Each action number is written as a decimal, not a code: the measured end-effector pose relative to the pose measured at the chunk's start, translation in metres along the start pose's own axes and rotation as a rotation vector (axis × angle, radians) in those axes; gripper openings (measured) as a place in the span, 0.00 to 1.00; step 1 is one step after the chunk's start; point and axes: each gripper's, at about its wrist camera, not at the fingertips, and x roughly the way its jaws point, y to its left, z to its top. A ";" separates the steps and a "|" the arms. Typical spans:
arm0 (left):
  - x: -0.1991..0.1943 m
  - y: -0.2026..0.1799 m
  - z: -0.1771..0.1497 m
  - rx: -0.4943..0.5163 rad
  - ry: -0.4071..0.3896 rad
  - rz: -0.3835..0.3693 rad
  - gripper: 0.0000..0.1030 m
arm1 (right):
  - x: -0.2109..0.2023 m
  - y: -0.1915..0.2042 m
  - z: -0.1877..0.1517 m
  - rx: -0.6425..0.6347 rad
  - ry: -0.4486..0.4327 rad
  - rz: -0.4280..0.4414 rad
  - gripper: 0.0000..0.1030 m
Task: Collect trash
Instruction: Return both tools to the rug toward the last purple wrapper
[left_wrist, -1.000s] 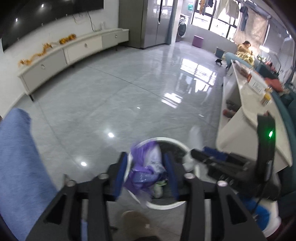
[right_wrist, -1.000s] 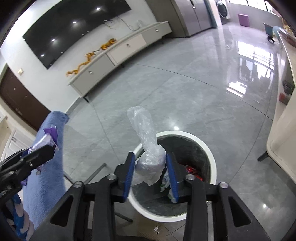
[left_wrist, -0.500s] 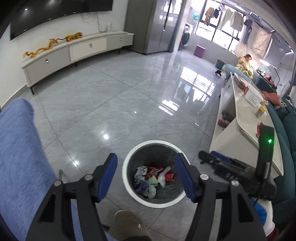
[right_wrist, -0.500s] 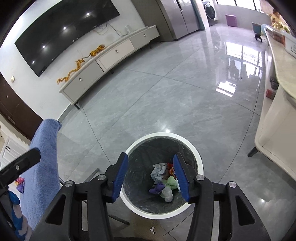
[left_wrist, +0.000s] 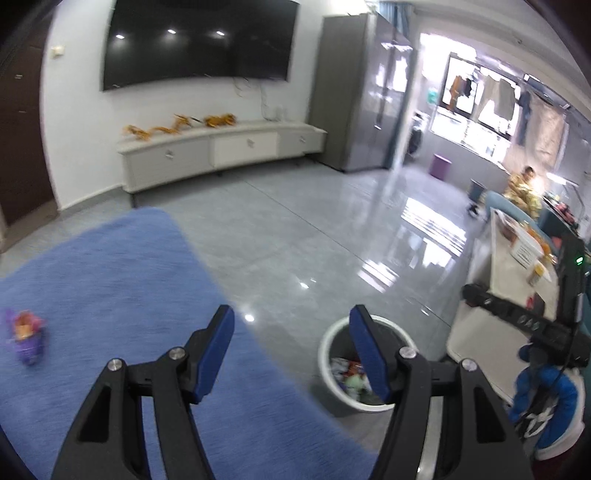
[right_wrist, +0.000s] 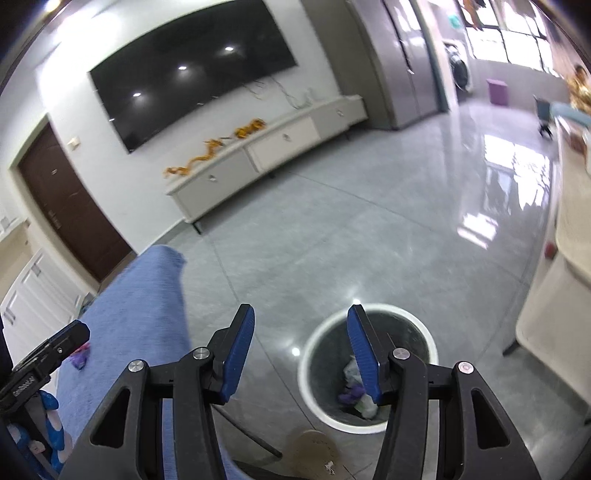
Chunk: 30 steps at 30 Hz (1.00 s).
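Both my left tool (left_wrist: 291, 350) and right tool (right_wrist: 301, 354) are spread, empty. Next, the crinkly purple wrapper (left_wrist: 27, 338) near the blue-covered desk's (left_wrist: 110, 280) left edge looks light and soft; I'd pinch its middle.

One white-rimmed trash bin (right_wrist: 369, 369) stands on the floor, holding several crumpled scraps, too jumbled to count. One purple wrapper (left_wrist: 27, 338) lies near the left edge of the one blue cloth (left_wrist: 129, 295). Two grippers show, left gripper (left_wrist: 291, 350) and right gripper (right_wrist: 301, 350).
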 end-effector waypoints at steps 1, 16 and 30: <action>-0.011 0.014 -0.002 -0.016 -0.012 0.024 0.61 | -0.005 0.013 0.002 -0.023 -0.010 0.014 0.50; -0.106 0.163 -0.056 -0.263 -0.097 0.283 0.62 | -0.034 0.158 -0.007 -0.282 0.000 0.158 0.55; -0.112 0.314 -0.102 -0.434 -0.032 0.320 0.62 | -0.002 0.307 -0.020 -0.483 0.073 0.370 0.55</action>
